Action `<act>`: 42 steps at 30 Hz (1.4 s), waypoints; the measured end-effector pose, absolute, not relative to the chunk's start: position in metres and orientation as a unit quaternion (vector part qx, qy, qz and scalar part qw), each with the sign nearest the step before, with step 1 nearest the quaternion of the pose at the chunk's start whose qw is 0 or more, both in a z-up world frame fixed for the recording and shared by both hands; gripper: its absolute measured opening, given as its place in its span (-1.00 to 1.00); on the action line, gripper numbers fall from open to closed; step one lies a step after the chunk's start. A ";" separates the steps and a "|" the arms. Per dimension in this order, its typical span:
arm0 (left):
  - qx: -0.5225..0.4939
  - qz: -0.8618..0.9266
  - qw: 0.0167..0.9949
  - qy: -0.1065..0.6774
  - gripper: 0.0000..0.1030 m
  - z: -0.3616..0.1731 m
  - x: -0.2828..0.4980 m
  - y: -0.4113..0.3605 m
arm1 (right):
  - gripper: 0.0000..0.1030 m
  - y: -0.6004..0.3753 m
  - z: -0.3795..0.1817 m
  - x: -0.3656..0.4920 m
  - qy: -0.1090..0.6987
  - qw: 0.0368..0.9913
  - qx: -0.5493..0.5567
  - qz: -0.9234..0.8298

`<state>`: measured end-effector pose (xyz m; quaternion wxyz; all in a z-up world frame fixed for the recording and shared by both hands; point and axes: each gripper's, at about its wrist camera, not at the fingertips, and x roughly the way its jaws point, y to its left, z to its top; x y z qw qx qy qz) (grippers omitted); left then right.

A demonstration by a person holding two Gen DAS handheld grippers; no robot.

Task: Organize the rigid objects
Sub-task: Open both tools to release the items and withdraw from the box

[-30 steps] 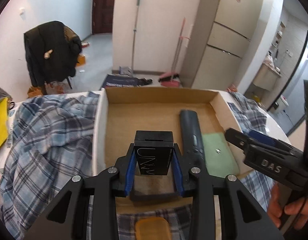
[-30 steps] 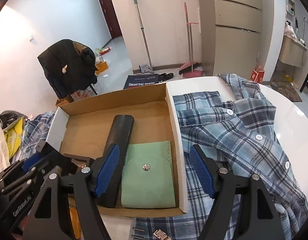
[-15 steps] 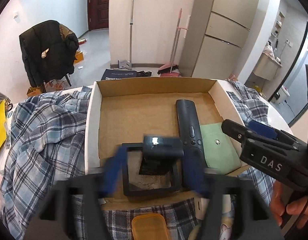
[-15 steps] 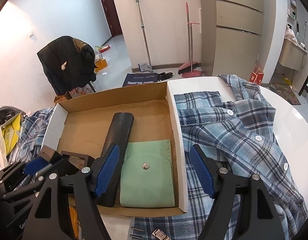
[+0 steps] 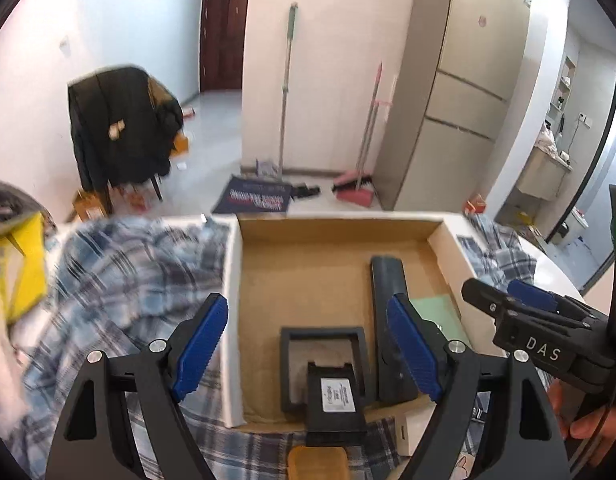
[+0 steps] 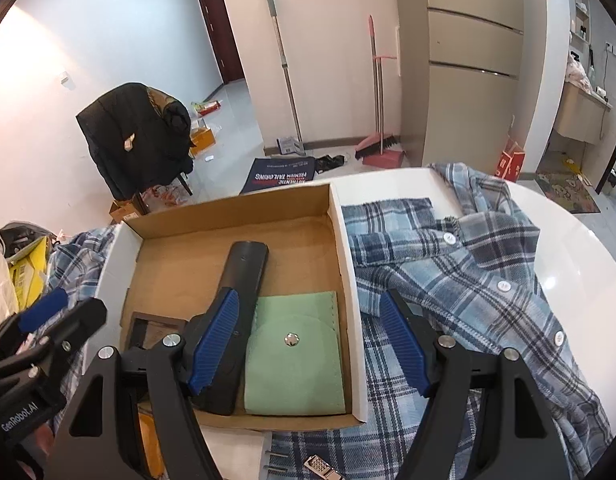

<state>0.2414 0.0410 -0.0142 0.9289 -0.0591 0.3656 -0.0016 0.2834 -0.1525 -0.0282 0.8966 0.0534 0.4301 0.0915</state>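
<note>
The black box (image 5: 335,394) lies tipped at the near edge of the cardboard tray (image 5: 232,288), leaning on its black frame-like lid (image 5: 323,336) beside the remote (image 5: 388,280) and the green pouch (image 6: 295,356). A second ago the left gripper (image 5: 308,350) clamped this box upright; its jaws have just been opening and now stand wide and empty above it, so the placing step is judged complete. The right gripper (image 6: 310,344) hovers wide and empty over the pouch; next comes fetching a remaining item, perhaps the orange object (image 5: 316,462) outside the tray.
</note>
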 end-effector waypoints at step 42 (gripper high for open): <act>0.009 0.098 0.990 0.102 1.00 0.050 -0.027 0.039 | 0.99 -0.199 0.043 0.049 0.256 0.965 -0.001 0.066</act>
